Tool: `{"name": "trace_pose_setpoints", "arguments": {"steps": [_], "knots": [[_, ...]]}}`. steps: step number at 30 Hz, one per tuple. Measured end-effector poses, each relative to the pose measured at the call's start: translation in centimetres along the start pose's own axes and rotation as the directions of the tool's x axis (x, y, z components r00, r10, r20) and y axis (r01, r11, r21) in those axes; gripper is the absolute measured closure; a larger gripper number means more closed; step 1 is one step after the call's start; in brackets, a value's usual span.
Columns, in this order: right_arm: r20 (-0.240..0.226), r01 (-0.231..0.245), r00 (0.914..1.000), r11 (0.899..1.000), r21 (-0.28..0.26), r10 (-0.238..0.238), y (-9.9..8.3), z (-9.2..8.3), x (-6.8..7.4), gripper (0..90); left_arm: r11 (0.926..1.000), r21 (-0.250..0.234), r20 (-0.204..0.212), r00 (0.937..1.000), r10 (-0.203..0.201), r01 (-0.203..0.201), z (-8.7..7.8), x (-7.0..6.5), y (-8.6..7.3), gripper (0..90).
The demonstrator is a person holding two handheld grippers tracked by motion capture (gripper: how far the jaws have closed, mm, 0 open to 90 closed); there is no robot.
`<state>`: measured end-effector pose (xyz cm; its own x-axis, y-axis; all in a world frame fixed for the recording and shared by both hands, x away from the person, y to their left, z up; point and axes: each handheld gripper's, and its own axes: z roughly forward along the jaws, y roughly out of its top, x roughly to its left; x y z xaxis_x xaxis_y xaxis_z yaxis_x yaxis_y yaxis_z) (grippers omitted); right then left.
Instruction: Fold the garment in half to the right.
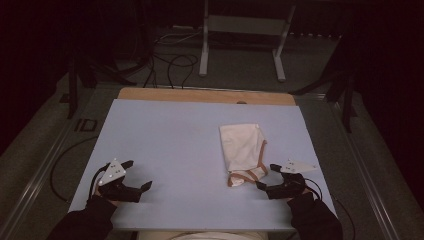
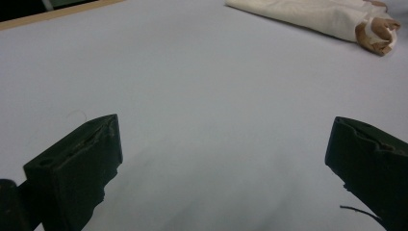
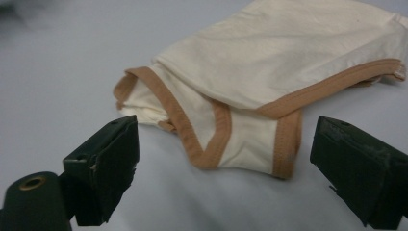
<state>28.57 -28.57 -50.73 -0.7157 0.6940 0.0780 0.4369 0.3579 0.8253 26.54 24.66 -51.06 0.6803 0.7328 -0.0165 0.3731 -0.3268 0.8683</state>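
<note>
Dark room and grey floor surround a table topped with a smooth, matte pale-blue sheet, a strip of bare wood showing along its far edge. Black cables loop on the floor beyond it, in front of a light metal stand.

On the right half of the sheet lies a folded cream garment, soft knit cloth with fine creases, edged in tan ribbed binding that curls into loops at its near end; that bunched end points toward the person.

Each dark-sleeved forearm comes in low from the near edge. The left gripper sits on the near left of the sheet, well apart from the garment, its blocky black jaws spread wide over bare surface. The right gripper rests near the garment's tan-trimmed end, jaws likewise spread wide with nothing between them, one tip just beside the binding.
</note>
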Motion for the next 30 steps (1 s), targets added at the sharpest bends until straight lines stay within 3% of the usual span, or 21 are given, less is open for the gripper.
{"name": "trace_pose_setpoints", "arguments": {"steps": [5, 9, 16, 30], "knots": [[0.031, 0.016, 0.9994, 1.000, -0.025, -0.015, 0.22, 0.16, -0.15, 10.1, 0.9998, -0.001, 0.010, 0.9997, -0.021, 0.021, -0.01, 0.13, -0.25, 0.4], [0.037, 0.001, 0.9993, 1.000, -0.011, 0.000, 0.09, 0.33, -0.19, 10.1, 0.9996, -0.004, 0.012, 0.9996, -0.027, 0.027, 0.01, 0.11, -0.28, 0.4], [0.033, 0.016, 0.9993, 1.000, 0.002, -0.016, 0.09, 0.49, 0.02, 10.2, 0.9999, -0.012, 0.008, 0.9999, -0.011, 0.011, 0.08, -0.22, -0.24, 0.4], [0.014, 0.017, 0.9997, 1.000, -0.006, -0.017, 0.32, 0.41, 0.30, 10.2, 0.9992, -0.033, 0.001, 0.9997, -0.024, 0.024, -0.06, -0.21, -0.29, 0.4]]}}
